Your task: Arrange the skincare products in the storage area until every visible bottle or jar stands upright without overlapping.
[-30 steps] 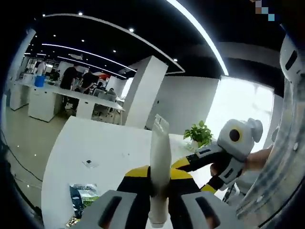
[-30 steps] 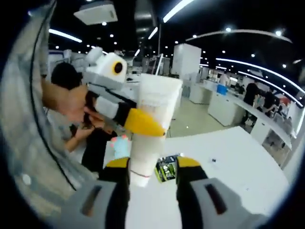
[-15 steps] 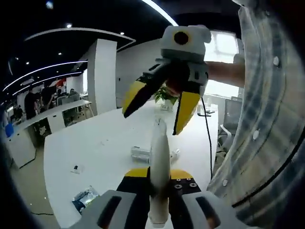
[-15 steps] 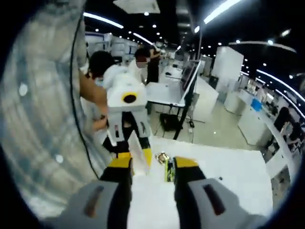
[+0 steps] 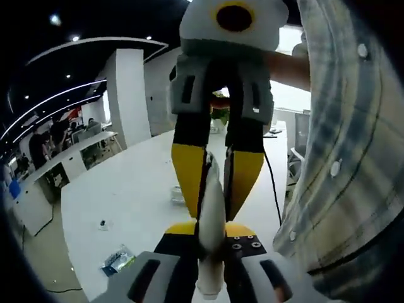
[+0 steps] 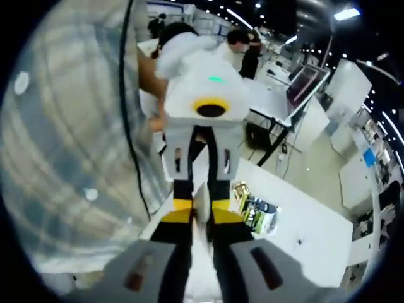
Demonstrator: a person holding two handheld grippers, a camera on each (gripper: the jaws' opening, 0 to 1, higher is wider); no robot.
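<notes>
Left gripper view first: the left gripper (image 5: 211,252) is clamped on a white tube (image 5: 211,221) that stands up between its jaws, crimped end pointing away from the camera. The right gripper (image 5: 218,183) comes in head-on from the top, yellow-tipped jaws hanging down, one on each side of the tube's upper end. They look close against it, but it's hard to say for sure that they actually pinch it from this angle. Behind all that is a long white table (image 5: 126,202) with a small dark packet (image 5: 118,260) near its closer edge and a pale item (image 5: 178,194) further along, too small to make out. A plaid shirt (image 5: 344,158) takes up the right side.

Right gripper view: here the right gripper (image 6: 201,224) has its jaws nearly together, with a thin pale edge of the tube (image 6: 201,205) between them. The left gripper (image 6: 201,211) faces it, its yellow tips meeting the right one's tips around that same edge. What this angle adds is a green and black packet (image 6: 257,216) lying on the white table (image 6: 303,233) just past the grippers, plus people (image 6: 246,44) at desks in the background.
</notes>
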